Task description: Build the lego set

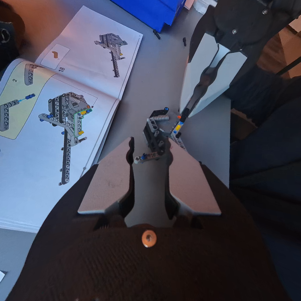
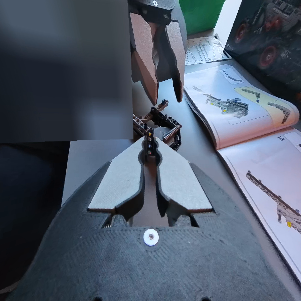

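The partly built lego assembly (image 1: 160, 130), of grey and black beams with a metal spring, lies on the grey table (image 1: 154, 73); it also shows in the right wrist view (image 2: 164, 123). My left gripper (image 1: 150, 144) is open, its fingers on either side of the assembly's near end, just above it; from the other side it (image 2: 166, 99) hangs over the assembly. My right gripper (image 2: 150, 139) is shut on a small black lego piece (image 2: 149, 146) and holds it against the assembly's edge by the yellow and blue pins (image 1: 177, 127). The right gripper (image 1: 184, 112) shows from above in the left wrist view.
An open instruction booklet (image 1: 73, 97) lies left of the assembly and shows in the right wrist view (image 2: 244, 114). Two loose black pins (image 1: 184, 40) lie near a blue box (image 1: 146, 11). A dark set box (image 2: 268, 40) and a green container (image 2: 200, 14) stand behind. The table edge (image 1: 229, 130) is close on the right.
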Tool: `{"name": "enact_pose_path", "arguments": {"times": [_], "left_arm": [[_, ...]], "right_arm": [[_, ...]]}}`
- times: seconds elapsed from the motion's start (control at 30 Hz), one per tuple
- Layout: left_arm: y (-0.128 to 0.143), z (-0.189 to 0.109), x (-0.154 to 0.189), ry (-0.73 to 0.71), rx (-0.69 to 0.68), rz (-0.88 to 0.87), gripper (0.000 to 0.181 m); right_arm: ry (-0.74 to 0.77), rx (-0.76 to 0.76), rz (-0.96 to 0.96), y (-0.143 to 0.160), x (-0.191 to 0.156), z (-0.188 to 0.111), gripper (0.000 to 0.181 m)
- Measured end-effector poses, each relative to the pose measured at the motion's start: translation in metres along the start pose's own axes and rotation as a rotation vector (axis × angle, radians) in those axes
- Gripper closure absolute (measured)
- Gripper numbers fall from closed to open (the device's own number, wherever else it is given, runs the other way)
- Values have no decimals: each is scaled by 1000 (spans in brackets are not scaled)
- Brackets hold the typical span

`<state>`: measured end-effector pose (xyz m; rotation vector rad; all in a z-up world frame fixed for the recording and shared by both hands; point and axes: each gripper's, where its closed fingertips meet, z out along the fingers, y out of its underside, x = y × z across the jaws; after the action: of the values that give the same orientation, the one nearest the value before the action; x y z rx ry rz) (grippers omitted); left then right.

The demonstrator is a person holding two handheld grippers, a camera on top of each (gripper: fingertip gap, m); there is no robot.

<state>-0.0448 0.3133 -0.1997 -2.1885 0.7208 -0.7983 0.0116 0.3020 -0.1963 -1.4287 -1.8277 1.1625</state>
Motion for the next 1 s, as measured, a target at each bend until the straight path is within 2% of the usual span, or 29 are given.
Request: {"name": "enact_pose_path", "arguments": {"times": [0.6, 0.73, 1.0], "left_arm": [[1, 4, 9, 23, -3, 43, 146], [1, 3, 11, 48, -3, 41, 156], [1, 2, 6, 38, 8, 30, 159]], "right_arm": [[47, 22, -53, -7, -2, -3, 177], [63, 21, -76, -6, 0, -6, 177], [94, 50, -64, -8, 9, -16, 177]]}}
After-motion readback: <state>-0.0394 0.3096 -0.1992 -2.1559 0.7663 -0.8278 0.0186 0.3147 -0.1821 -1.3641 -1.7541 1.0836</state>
